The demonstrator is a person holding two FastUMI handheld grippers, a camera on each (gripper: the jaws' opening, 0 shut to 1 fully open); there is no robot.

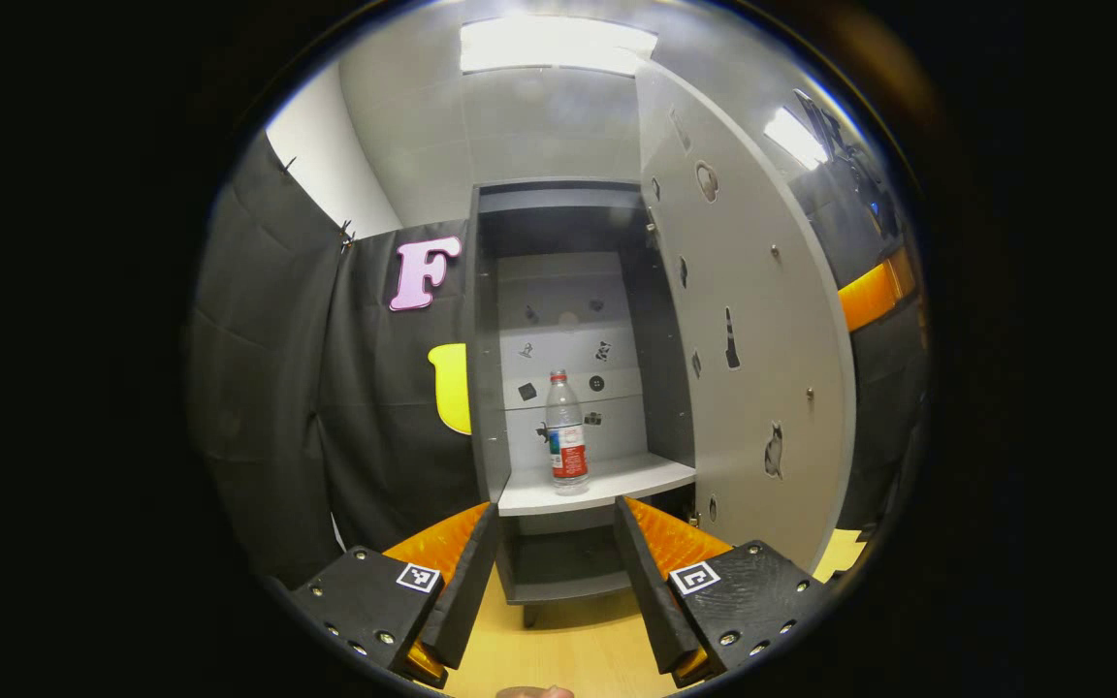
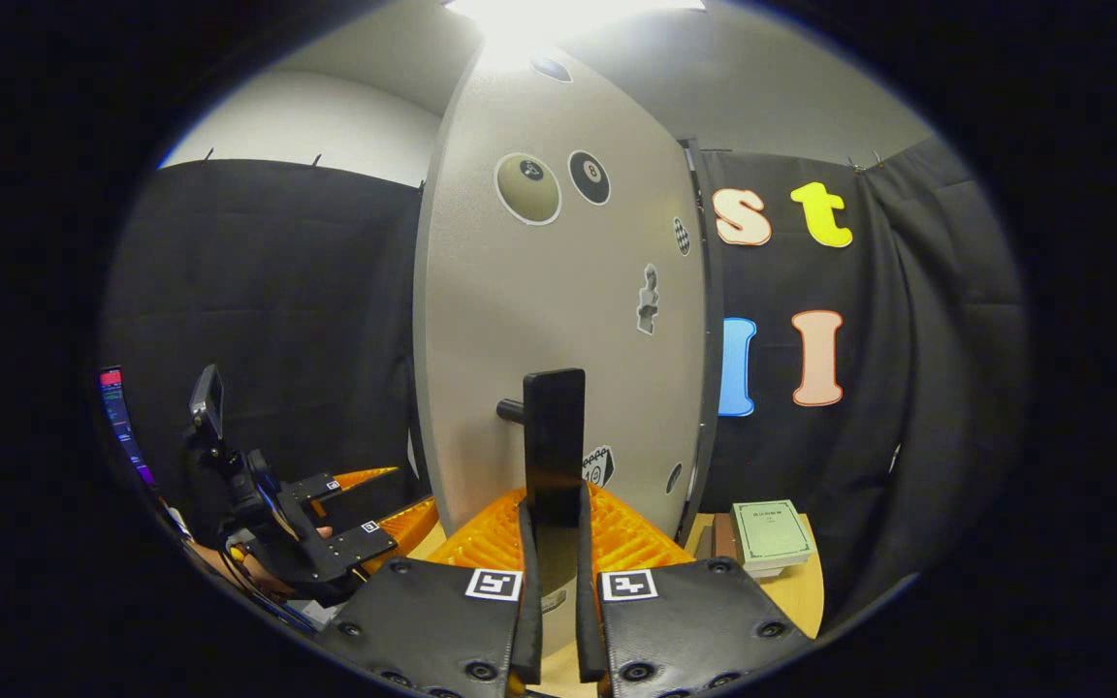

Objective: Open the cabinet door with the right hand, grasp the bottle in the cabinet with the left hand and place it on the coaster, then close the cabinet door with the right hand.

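1 bottle (image 1: pixel 567 429) beyond open left tool (image 1: pixel 555 572)

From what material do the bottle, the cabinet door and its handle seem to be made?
Bottle: probably clear plastic, since the shelf's back panel shows through it; red cap and printed label.
Cabinet door: likely painted or laminated board, matte grey, flat, with stickers on it.
Handle: dark and smooth with a slight sheen; plastic or coated metal, cannot tell. The right gripper clamps it.

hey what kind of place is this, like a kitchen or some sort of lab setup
Most likely a staged recording booth, not a real kitchen. Black cloth hangs as walls, a lone grey cabinet with a sticker-covered door stands on a wooden table, and its shelf holds just one bottle.
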